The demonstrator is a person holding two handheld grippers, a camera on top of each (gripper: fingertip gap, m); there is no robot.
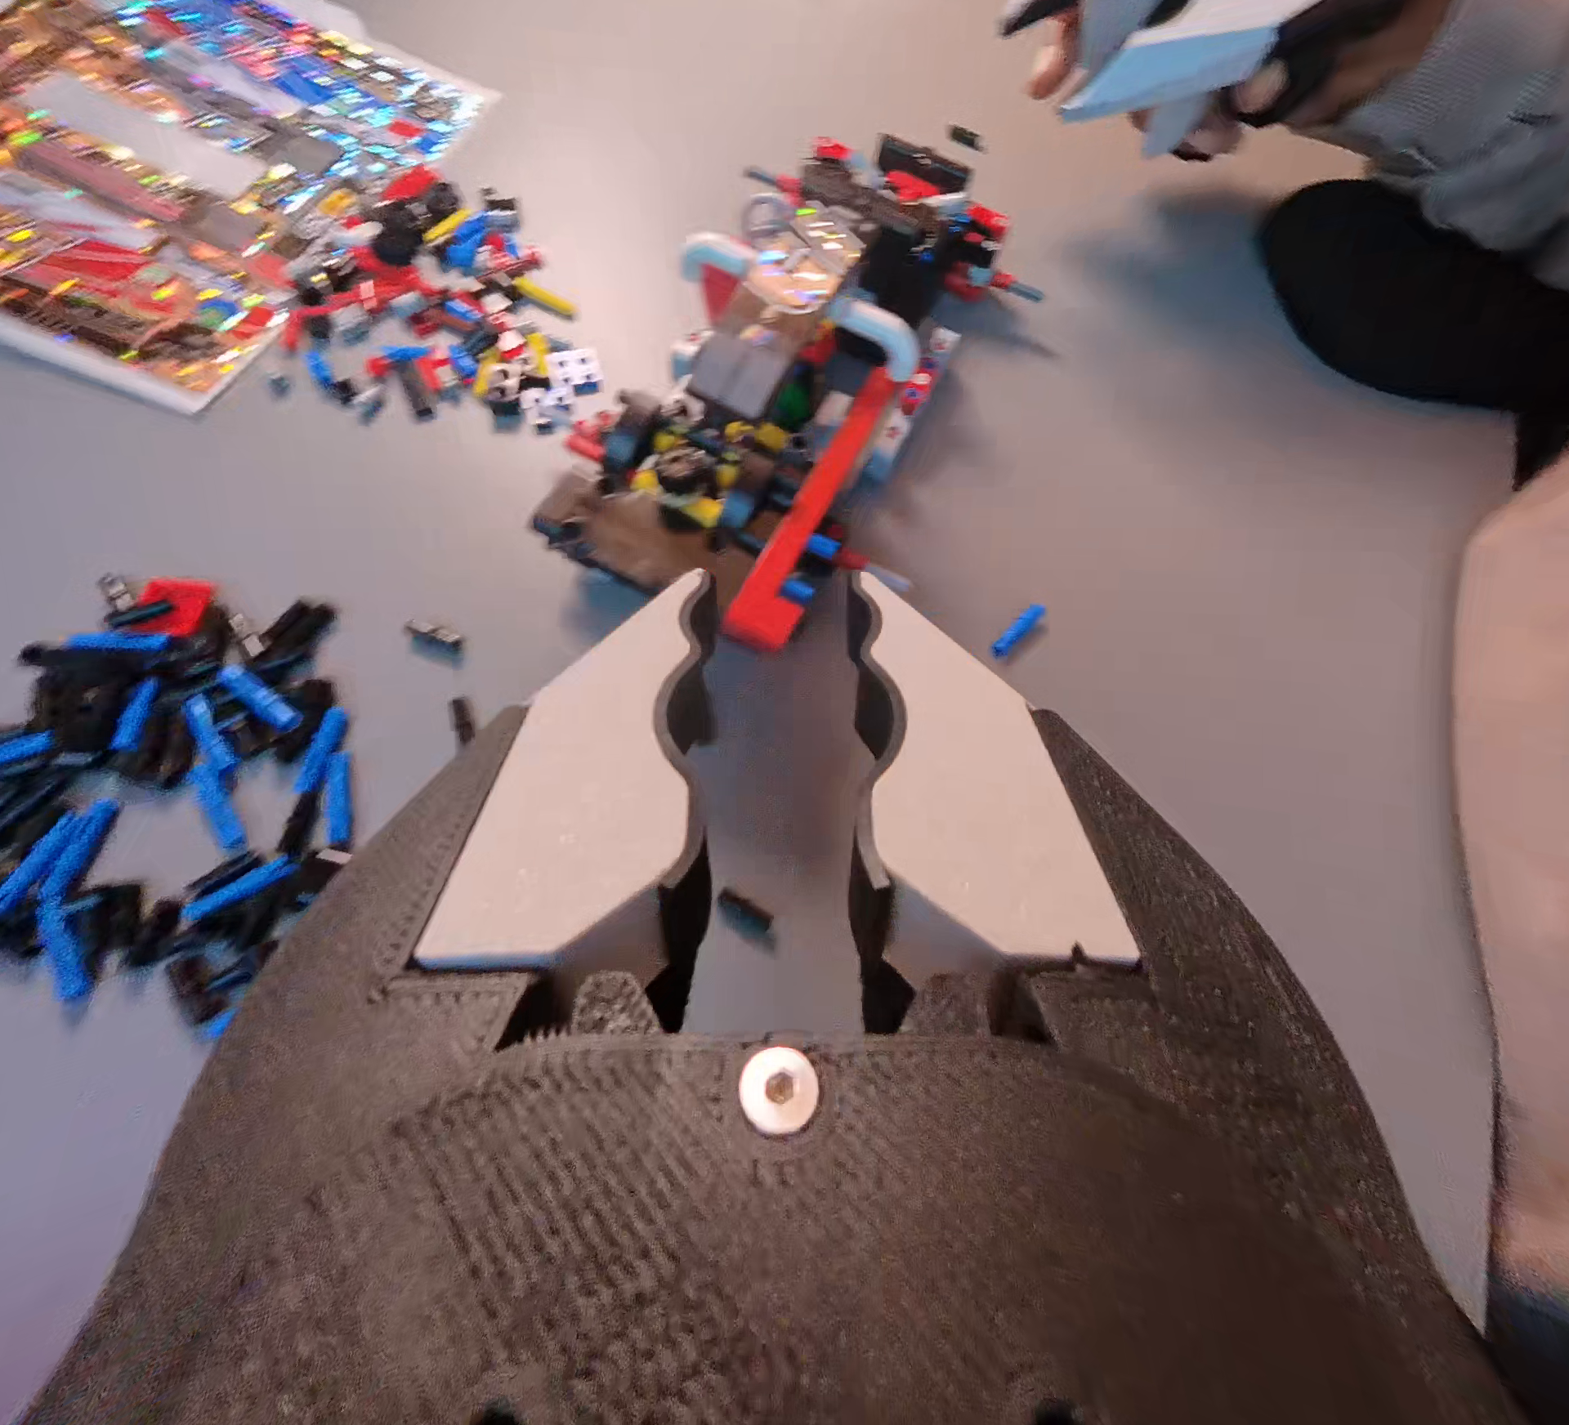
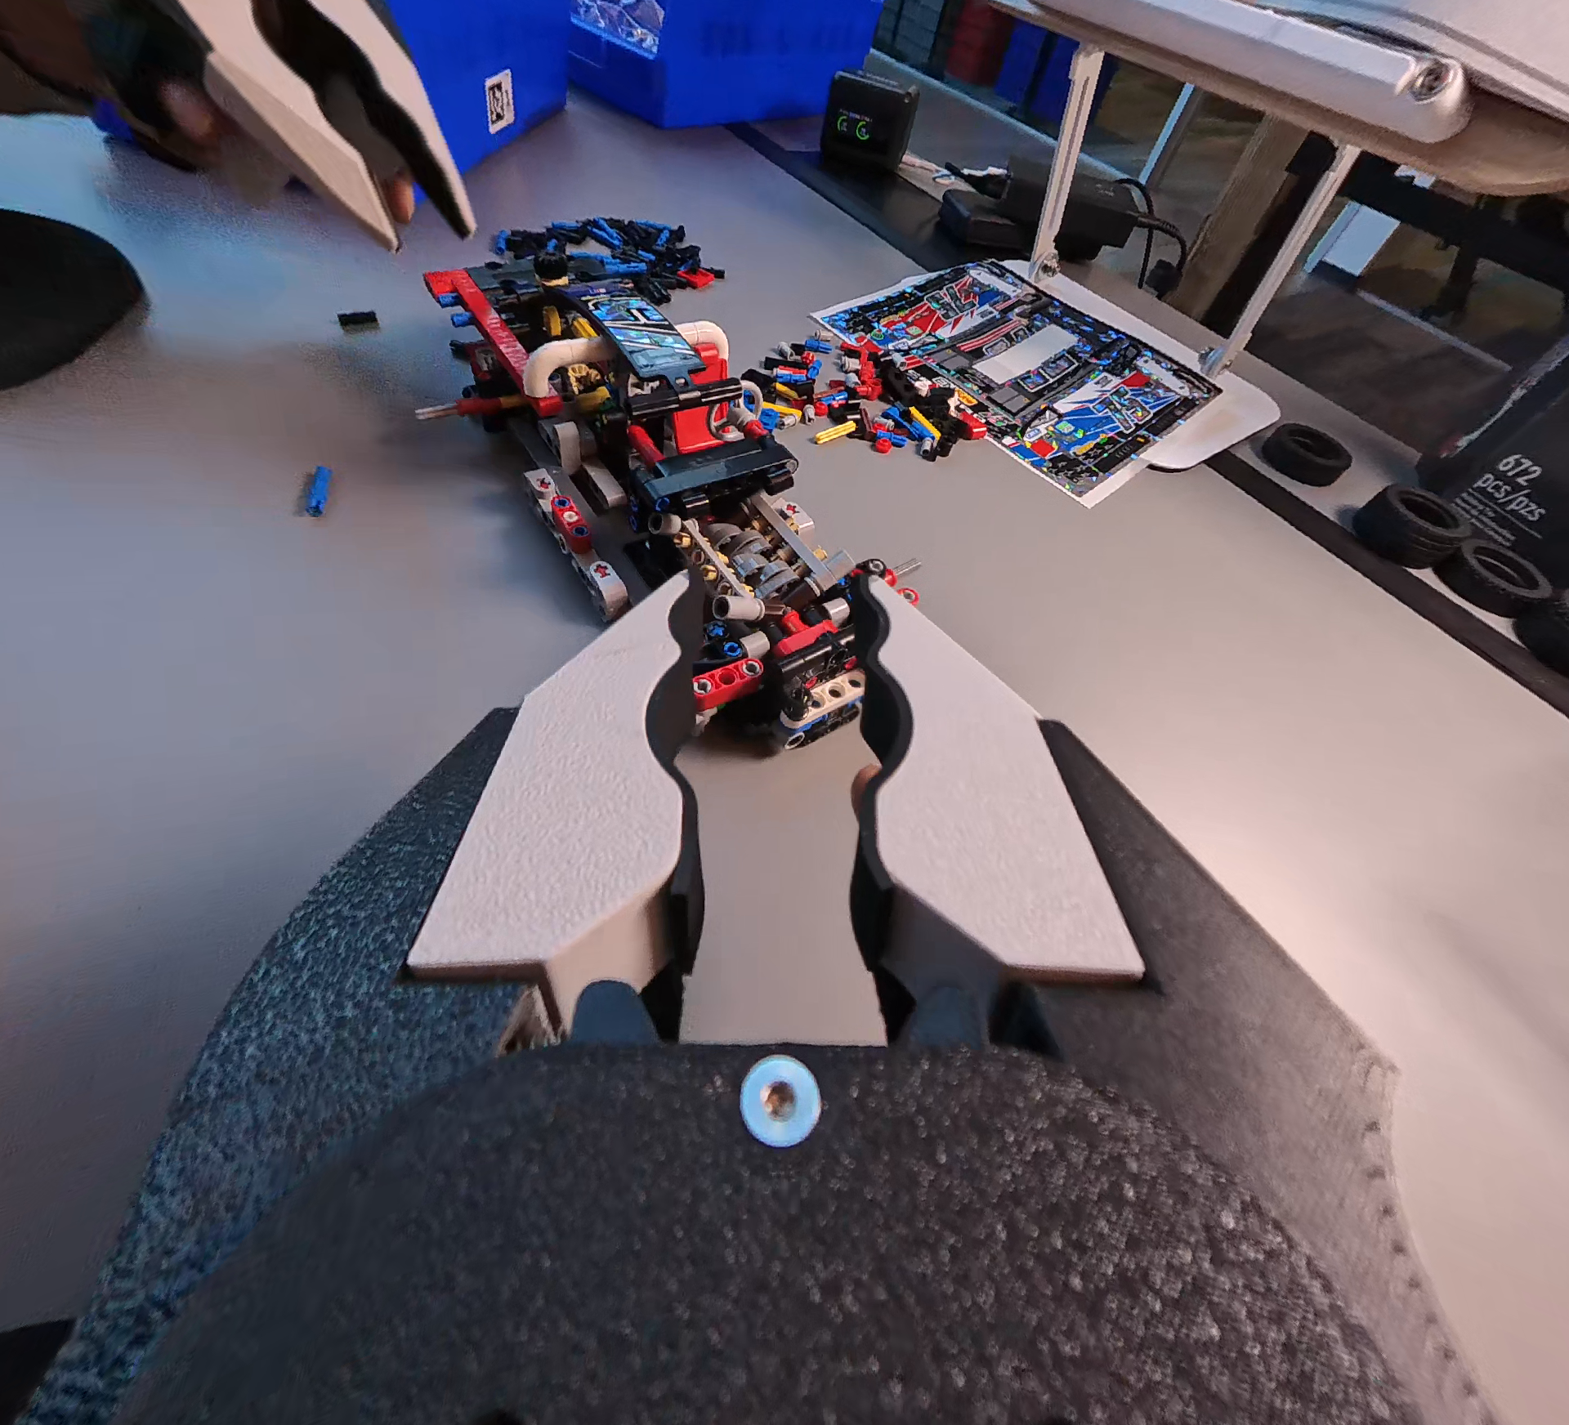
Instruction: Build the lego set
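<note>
The half-built lego car lies on the grey table, lengthwise between the two claws. The right claw hovers over its near end, fingers apart and empty. The left claw is also spread, holding nothing, just short of the car's red beam. Loose pieces lie far left.

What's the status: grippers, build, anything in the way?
Left gripper open, empty, near red beam. Right gripper open, empty, at rear of half-built red-and-black lego car. Loose blue pin lies beside the car.
</note>
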